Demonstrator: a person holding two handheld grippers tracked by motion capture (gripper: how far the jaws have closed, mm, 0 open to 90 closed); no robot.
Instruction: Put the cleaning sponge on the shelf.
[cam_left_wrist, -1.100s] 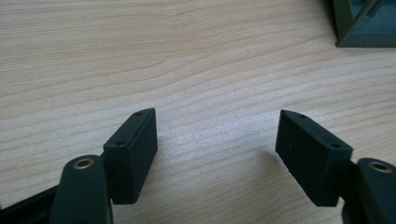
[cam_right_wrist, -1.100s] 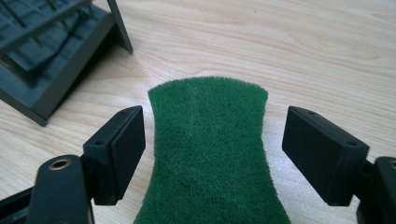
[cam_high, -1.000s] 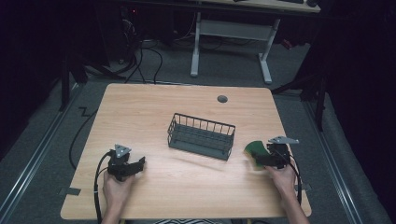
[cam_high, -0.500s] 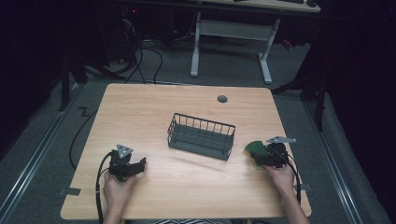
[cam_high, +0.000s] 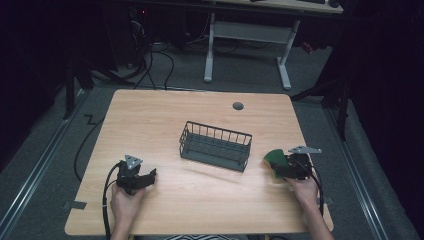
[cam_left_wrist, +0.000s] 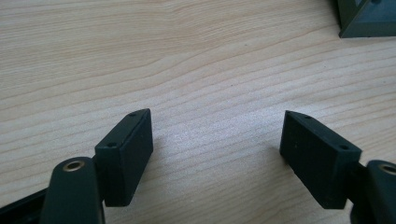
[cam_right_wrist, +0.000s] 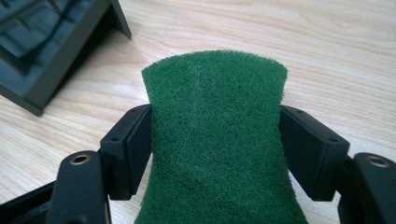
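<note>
A green scouring sponge (cam_right_wrist: 215, 88) with a yellow underside (cam_high: 272, 159) sits at the table's right, just right of the wire basket. My right gripper (cam_high: 279, 167) holds it: both pads (cam_right_wrist: 133, 149) press into its sides and the sponge bows between them. Those jaws have just been closing on the sponge. My left gripper (cam_high: 146, 178) rests at the table's front left, and in the left gripper view the left gripper (cam_left_wrist: 217, 140) stands open over bare wood with nothing between its fingers.
A dark wire basket (cam_high: 215, 147) stands mid-table between the two hands; its corner shows in the right gripper view (cam_right_wrist: 51, 51) and in the left gripper view (cam_left_wrist: 369, 18). A round cable grommet (cam_high: 238, 106) lies near the far edge. Desk legs and cables are behind the table.
The sponge at the right gripper looks more pinched and bowed than a second ago. Both hands have stayed in place.
</note>
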